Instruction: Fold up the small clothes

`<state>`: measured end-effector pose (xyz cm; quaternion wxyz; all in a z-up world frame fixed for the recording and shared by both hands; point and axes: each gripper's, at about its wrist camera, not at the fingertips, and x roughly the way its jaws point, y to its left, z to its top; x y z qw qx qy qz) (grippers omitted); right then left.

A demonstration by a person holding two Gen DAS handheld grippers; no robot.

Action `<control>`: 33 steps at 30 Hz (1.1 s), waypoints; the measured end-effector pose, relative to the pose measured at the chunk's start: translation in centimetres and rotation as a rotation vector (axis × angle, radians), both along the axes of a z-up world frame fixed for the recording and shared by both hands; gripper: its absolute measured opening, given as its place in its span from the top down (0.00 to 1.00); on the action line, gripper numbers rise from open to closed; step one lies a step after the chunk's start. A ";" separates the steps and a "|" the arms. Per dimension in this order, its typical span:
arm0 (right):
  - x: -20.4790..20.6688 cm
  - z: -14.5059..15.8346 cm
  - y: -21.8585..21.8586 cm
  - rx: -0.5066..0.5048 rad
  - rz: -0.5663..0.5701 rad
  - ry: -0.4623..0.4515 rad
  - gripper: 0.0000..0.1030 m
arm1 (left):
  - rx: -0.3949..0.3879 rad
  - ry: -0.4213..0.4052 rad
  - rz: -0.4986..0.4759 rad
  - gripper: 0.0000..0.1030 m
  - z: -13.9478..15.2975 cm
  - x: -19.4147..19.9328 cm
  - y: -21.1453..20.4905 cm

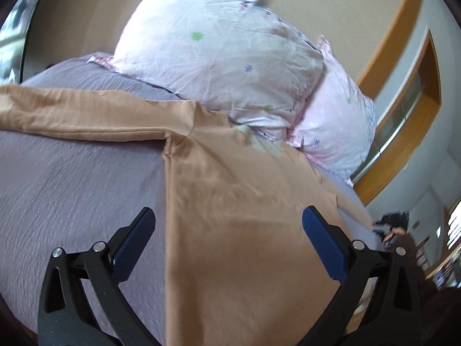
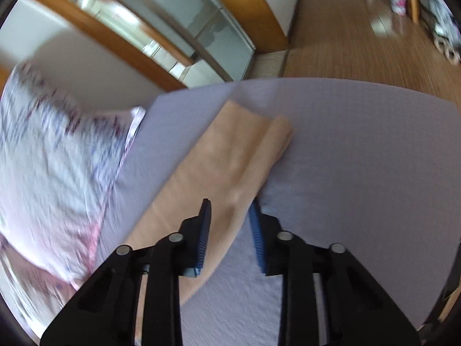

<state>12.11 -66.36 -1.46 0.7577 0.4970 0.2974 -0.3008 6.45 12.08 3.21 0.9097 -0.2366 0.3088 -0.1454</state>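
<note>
Left wrist view: the left gripper [image 1: 229, 225] is spread wide above a tan long-sleeved cotton shirt [image 1: 245, 201]; the right gripper [image 2: 230, 213] is narrowed around the shirt's sleeve [image 2: 230, 158], contact unclear.

One tan shirt [image 1: 245, 201] spread on one lilac bed [image 1: 72, 178]; two floral pillows, one large [image 1: 219, 57] and one smaller [image 1: 337, 127], at far end; two grippers, left [image 1: 229, 219] and right [image 2: 230, 210]

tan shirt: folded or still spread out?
Mostly spread. The tan shirt lies flat on the purple bedspread, its sleeve stretched sideways. The right wrist view is too blurred to judge the other side.
</note>
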 end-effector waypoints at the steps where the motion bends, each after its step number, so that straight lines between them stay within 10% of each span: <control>1: 0.0 -0.4 -0.4 0.002 -0.003 -0.018 0.95 | -0.022 0.011 0.025 0.02 -0.1 0.3 1.0; 8: 4.0 7.7 8.1 -0.347 0.261 -0.079 0.95 | -0.113 0.007 0.193 0.02 0.2 0.4 7.0; 14: 9.9 15.8 29.6 -0.504 0.800 -0.327 0.95 | -0.114 0.036 0.375 0.04 0.3 0.1 11.5; 18: 12.0 14.5 45.4 -0.497 1.196 -0.370 0.95 | -0.143 0.064 0.478 0.08 0.2 -0.3 14.6; 23: 11.5 6.4 59.5 -0.467 1.633 -0.101 0.93 | -0.147 0.103 0.589 0.12 -0.2 -0.9 17.8; 25: 10.7 6.1 59.4 -0.473 1.649 -0.094 0.80 | -0.151 0.128 0.630 0.13 -0.5 -1.1 19.3; 28: 9.8 8.3 55.9 -0.484 1.563 -0.197 0.34 | -0.185 0.165 0.681 0.16 -1.1 -1.2 21.3; 33: 9.6 10.6 50.0 -0.453 1.453 -0.239 0.32 | -0.296 0.237 0.763 0.26 -2.7 -0.7 24.9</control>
